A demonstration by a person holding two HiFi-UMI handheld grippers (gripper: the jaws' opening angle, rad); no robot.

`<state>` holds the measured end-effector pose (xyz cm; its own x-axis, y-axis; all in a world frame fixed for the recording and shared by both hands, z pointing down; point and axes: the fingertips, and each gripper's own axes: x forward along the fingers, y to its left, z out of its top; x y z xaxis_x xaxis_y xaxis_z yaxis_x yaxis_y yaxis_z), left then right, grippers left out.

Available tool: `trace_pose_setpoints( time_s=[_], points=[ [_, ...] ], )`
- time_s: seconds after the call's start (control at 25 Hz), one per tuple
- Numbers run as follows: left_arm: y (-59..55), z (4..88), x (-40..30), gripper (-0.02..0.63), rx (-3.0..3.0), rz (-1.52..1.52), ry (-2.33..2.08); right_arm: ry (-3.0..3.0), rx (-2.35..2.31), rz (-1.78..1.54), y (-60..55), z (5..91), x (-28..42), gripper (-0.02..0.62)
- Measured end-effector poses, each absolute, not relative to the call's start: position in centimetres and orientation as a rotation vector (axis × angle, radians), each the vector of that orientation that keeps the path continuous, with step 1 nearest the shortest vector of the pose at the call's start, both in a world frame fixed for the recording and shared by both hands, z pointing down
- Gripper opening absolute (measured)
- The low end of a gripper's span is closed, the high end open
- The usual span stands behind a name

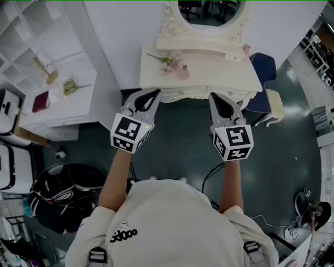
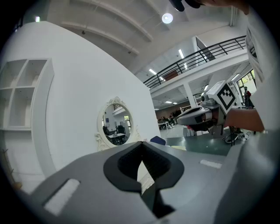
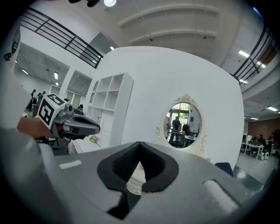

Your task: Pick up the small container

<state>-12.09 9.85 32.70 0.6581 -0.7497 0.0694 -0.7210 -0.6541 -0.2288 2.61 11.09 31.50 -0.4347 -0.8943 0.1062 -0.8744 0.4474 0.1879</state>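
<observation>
A white vanity table (image 1: 219,73) with an oval mirror (image 1: 209,11) stands in front of me. On its top a small pinkish container (image 1: 182,72) sits next to a sprig of pink flowers (image 1: 166,60). Both grippers hover over the floor just short of the table's front edge. My left gripper (image 1: 155,94) is shut with nothing in it, and its jaws meet tip to tip in the left gripper view (image 2: 141,157). My right gripper (image 1: 215,97) is likewise shut and empty (image 3: 139,159). The container lies beyond and between the two tips.
A second small pink item (image 1: 246,49) sits at the table's back right. A blue chair (image 1: 264,68) and a cream stool (image 1: 275,107) stand to the right. A white shelf unit (image 1: 52,78) stands at left. Black bags (image 1: 62,193) and cables lie on the floor.
</observation>
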Motion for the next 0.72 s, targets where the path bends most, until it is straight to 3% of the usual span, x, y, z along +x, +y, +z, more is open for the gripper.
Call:
trace_pose_setpoints(
  time_s=[0.72],
  points=[
    [6.9,35.1,-4.6,0.017,-2.684,-0.313,1.308,-2.595,1.478,-0.063,7.5,33.8,10.7,0.002]
  ],
)
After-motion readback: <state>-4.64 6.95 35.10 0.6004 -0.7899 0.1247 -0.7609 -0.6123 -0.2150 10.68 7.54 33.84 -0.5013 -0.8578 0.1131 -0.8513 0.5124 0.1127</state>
